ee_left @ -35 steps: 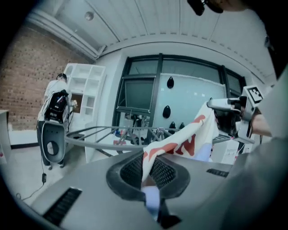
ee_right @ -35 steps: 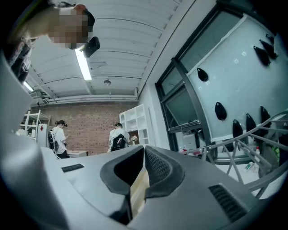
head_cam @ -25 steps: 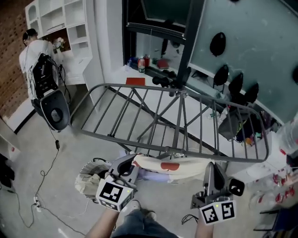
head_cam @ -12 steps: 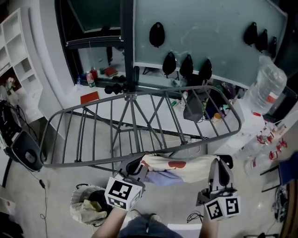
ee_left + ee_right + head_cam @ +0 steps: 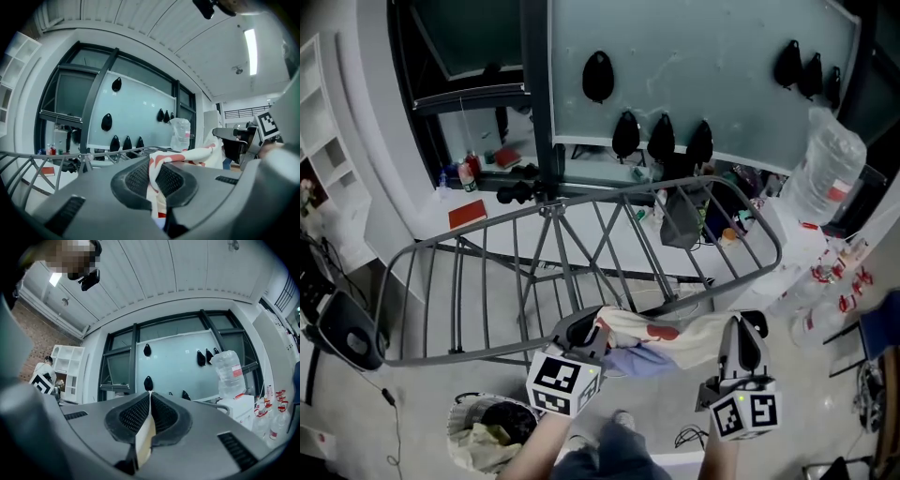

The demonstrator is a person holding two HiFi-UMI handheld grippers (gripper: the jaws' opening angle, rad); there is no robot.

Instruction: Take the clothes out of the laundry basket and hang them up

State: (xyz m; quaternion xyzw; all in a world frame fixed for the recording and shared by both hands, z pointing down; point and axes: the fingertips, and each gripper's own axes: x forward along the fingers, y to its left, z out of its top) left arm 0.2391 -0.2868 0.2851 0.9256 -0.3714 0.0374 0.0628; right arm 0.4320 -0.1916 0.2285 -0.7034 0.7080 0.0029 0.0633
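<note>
1. Left gripper [image 5: 584, 330]: held roughly level in front of the person's body, with the marker cube facing back toward them. The forearm comes up from the bottom edge of the head view. The jaws are pressed together on one end of a cream cloth garment with red patches [image 5: 667, 336]. The fabric bunches out over the top of the pads.
2. Right gripper [image 5: 741, 339]: also level and pointing away from the person. It is beside the left gripper, with the span of the cloth between them. Its jaws are closed on a thin cream edge of the same garment.
3. Garment: in the air, stretched between the two grippers with a slight sag. A pale lilac part hangs beneath it. It sits right at the near rail of the grey metal folding drying rack [image 5: 581, 234]. I cannot tell whether it touches the rail.
4. Pale woven laundry basket [image 5: 461, 433]: on the floor at the person's lower left, below the left forearm. More clothes lie crumpled inside it.
</note>
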